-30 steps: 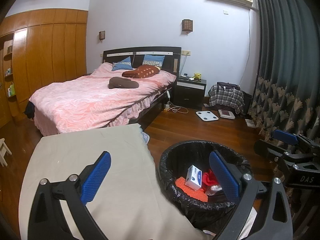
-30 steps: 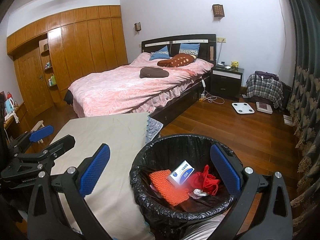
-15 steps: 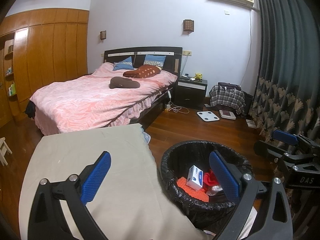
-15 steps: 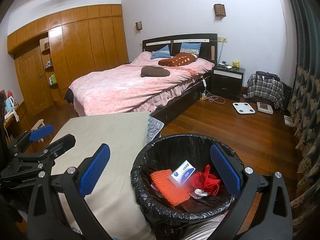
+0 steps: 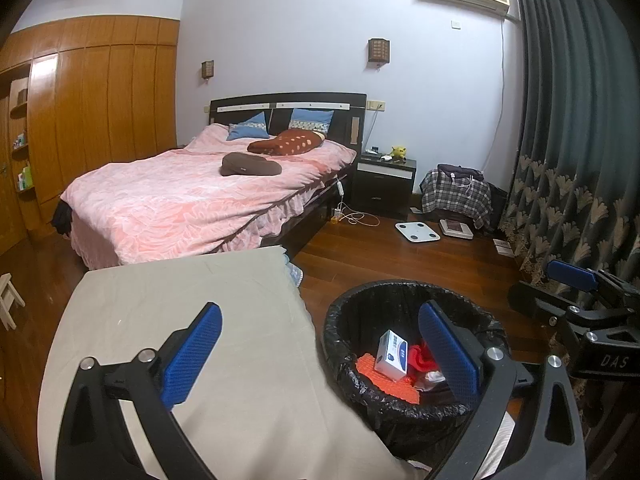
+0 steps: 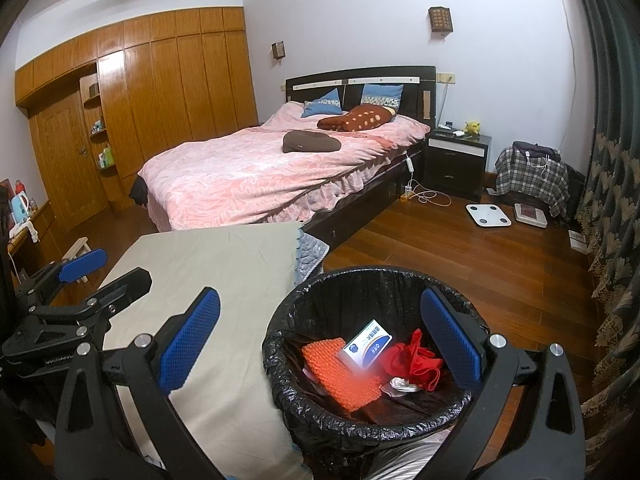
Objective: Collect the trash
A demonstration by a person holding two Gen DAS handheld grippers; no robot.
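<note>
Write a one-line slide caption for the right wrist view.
Open right gripper above a black-lined bin holding a white box, orange pad and red cloth.

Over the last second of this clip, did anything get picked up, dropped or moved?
Nothing visibly changed. Both the left gripper and right gripper stay open and empty, and the bin holds the same box, orange pad and red cloth.
</note>
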